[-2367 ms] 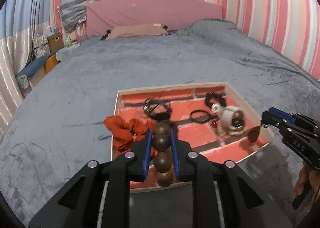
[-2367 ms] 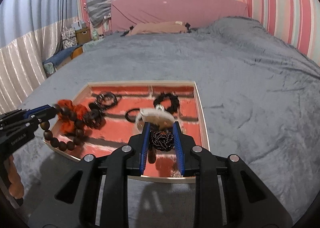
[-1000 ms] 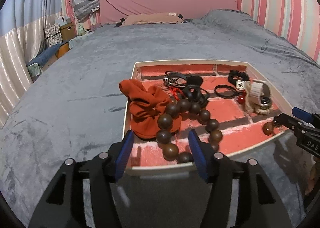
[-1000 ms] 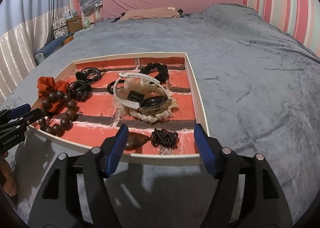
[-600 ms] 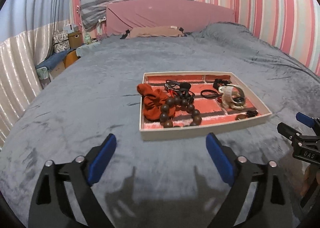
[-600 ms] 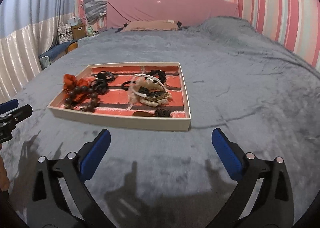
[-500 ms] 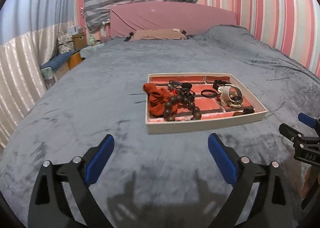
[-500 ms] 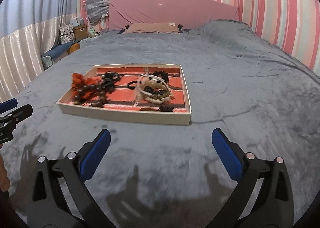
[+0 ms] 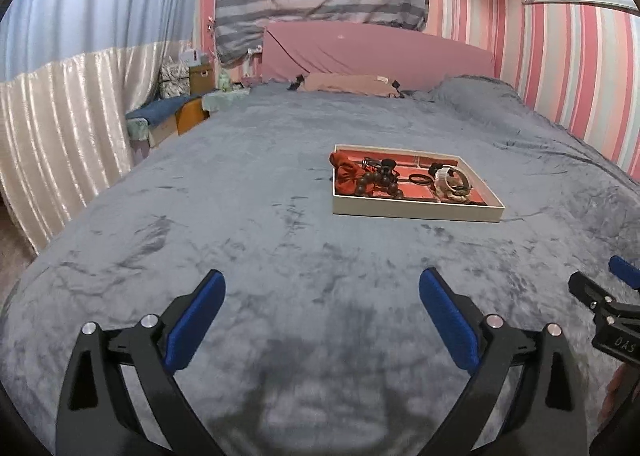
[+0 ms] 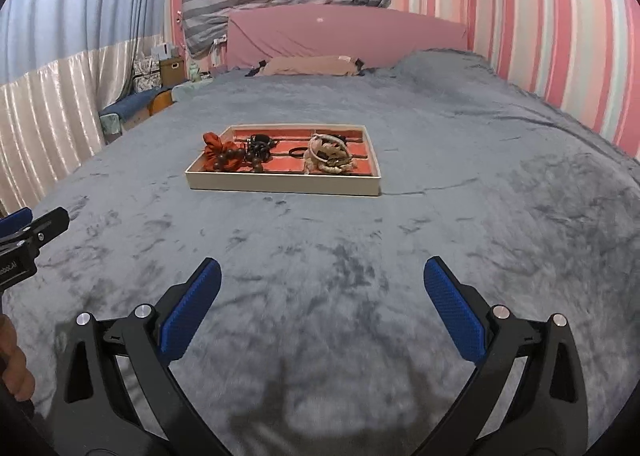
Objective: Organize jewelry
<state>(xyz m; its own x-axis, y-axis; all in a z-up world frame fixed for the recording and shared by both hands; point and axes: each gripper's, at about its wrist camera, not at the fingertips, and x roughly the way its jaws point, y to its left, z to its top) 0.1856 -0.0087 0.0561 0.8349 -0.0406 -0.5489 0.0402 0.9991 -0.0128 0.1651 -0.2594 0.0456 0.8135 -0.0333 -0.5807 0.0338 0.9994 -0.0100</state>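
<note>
A shallow cream tray (image 9: 416,212) with a red brick-pattern floor lies on the grey bed, also in the right wrist view (image 10: 280,185). It holds an orange scrunchie (image 9: 345,175), a dark wooden bead bracelet (image 9: 376,183), black hair ties (image 9: 419,178) and a pale watch and bracelets (image 10: 328,155). My left gripper (image 9: 322,298) is open and empty, well short of the tray. My right gripper (image 10: 322,288) is open and empty, also well back from it.
The grey velvet blanket (image 9: 248,224) covers the whole bed. A pink headboard (image 9: 376,52) and a beige pillow (image 9: 344,83) stand at the far end. Boxes and clutter (image 9: 180,96) sit beside the bed on the left, by a pale curtain.
Both grippers let go of their jewelry into the tray, opened wide and pulled back from it. The bead bracelet and the dark chain pendant now lie in the tray.
</note>
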